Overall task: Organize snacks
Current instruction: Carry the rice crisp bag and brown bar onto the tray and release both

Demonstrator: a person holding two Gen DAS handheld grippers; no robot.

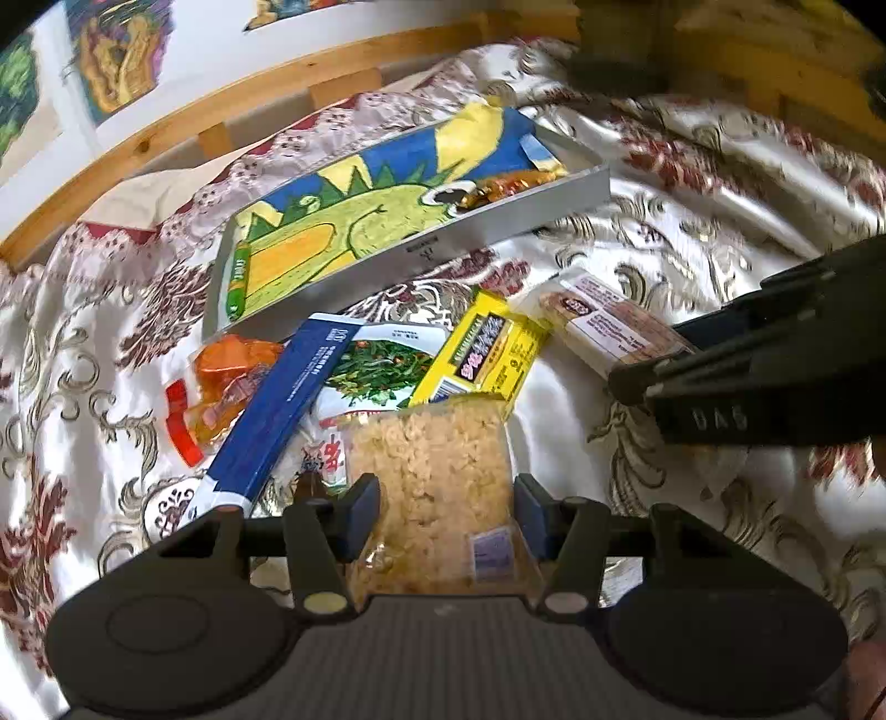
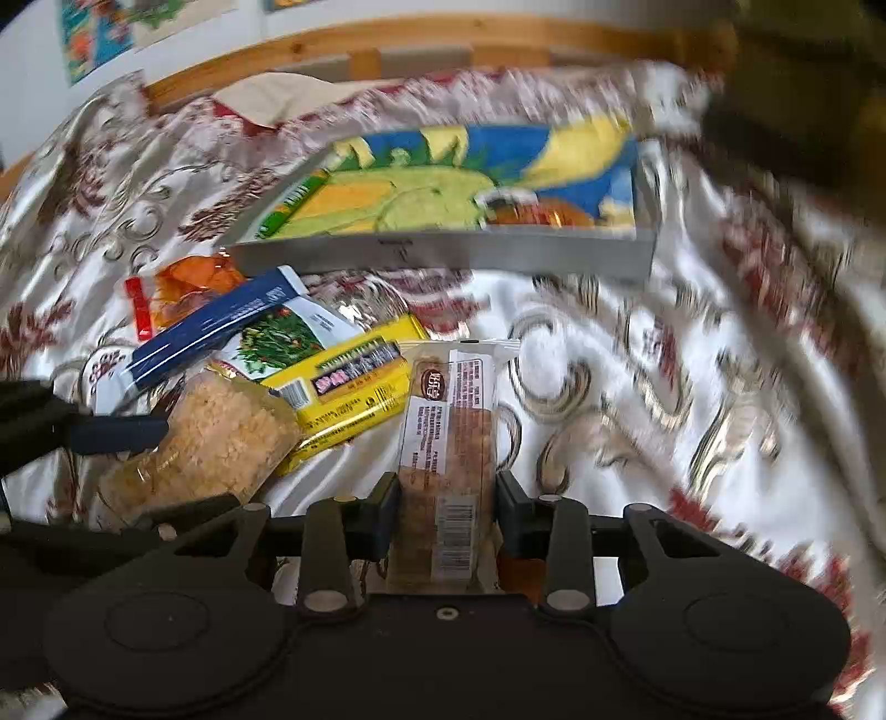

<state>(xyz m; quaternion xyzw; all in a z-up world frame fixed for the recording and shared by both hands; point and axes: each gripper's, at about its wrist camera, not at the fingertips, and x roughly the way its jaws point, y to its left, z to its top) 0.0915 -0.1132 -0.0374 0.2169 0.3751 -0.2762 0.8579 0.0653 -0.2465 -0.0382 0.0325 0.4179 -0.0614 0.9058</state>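
Both tools straddle a snack, long axis running forward toward the tray.

Left tool brackets the cereal pack; right tool brackets the wrapped bar — pads close alongside, contact not confirmed. Grey tray lies ahead on the bedspread; the right is nearer. Yellow packet crowds left — path otherwise open.

This looks like a home bedroom. A satin bedspread with dark red flowers and gold scrolls lies rumpled in front of a wooden slatted bed frame at the far side. Beyond the frame, colourful hand-drawn pictures hang on the white wall.
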